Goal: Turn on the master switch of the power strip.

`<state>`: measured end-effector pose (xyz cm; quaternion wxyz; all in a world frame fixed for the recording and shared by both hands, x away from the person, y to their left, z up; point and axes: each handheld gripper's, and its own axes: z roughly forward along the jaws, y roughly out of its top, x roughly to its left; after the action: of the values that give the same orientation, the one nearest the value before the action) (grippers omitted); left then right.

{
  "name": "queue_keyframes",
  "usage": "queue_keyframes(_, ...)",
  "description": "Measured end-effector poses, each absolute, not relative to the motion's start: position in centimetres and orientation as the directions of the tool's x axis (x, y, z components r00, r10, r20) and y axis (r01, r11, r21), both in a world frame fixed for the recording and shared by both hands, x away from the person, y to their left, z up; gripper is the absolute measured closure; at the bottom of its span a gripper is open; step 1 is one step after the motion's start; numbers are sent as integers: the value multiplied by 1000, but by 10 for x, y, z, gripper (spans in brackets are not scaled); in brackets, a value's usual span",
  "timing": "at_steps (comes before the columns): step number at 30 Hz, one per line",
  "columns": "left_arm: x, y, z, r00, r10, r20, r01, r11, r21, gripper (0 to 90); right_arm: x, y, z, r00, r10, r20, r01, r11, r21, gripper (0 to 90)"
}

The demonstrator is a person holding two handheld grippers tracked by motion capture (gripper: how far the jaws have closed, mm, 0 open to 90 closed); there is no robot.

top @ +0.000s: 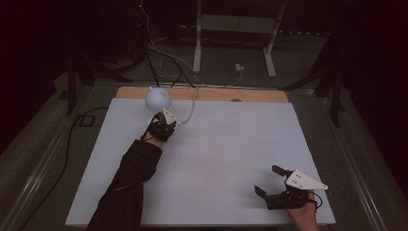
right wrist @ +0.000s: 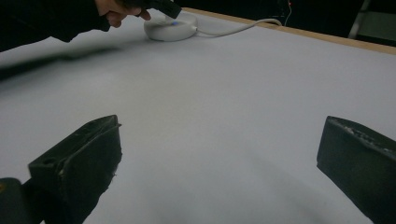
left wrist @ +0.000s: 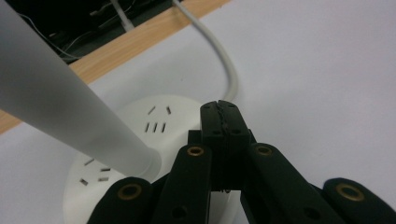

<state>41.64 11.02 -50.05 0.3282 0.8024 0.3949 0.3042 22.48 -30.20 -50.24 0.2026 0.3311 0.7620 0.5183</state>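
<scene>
Meanwhile, the left gripper (left wrist: 219, 109), jaws closed, is pressing the round socket base (left wrist: 140, 135); steady downward pressure advisable, right gripper (right wrist: 219, 154) idling open.

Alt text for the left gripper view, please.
The left claw, jaws shut together, hovers just above a round white power socket base with slotted outlets. A frosted white cone-shaped shade crosses the left side, and a white cable runs from the base toward the table's wooden edge.
</scene>
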Motion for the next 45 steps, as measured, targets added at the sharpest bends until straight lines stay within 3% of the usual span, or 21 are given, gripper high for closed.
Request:
queue_keyframes(12, 405, 119, -484, 509, 849, 144, 454, -407, 793, 900, 224, -302, -502, -699, 714, 34, 292, 242, 925, 0)
queue_keyframes(18, 395, 125, -480, 522, 851, 58, 467, -342, 815, 900, 224, -301, -502, -700, 713, 34, 293, 244, 925, 0)
queue_keyframes(21, 392, 125, -481, 532, 845, 59, 473, -354, 807, 825, 224, -301, -502, -702, 712, 33, 292, 245, 924, 0)
queue_keyframes(24, 392, 125, -481, 546, 837, 39, 481, -352, 803, 805, 224, -301, -502, -702, 711, 33, 292, 245, 924, 0)
queue_keyframes(30, 390, 121, -477, 559, 829, 16, 499, -351, 792, 524, 224, -301, -502, -702, 711, 35, 292, 244, 925, 0)
queue_keyframes(38, 390, 118, -475, 613, 788, -62, 534, -355, 767, 22, 224, -301, -502, -703, 711, 33, 291, 244, 925, 0)
queue_keyframes(45, 382, 116, -463, 647, 760, -63, 505, -366, 782, 2, 224, -301, -502, -702, 711, 30, 288, 245, 926, 0)
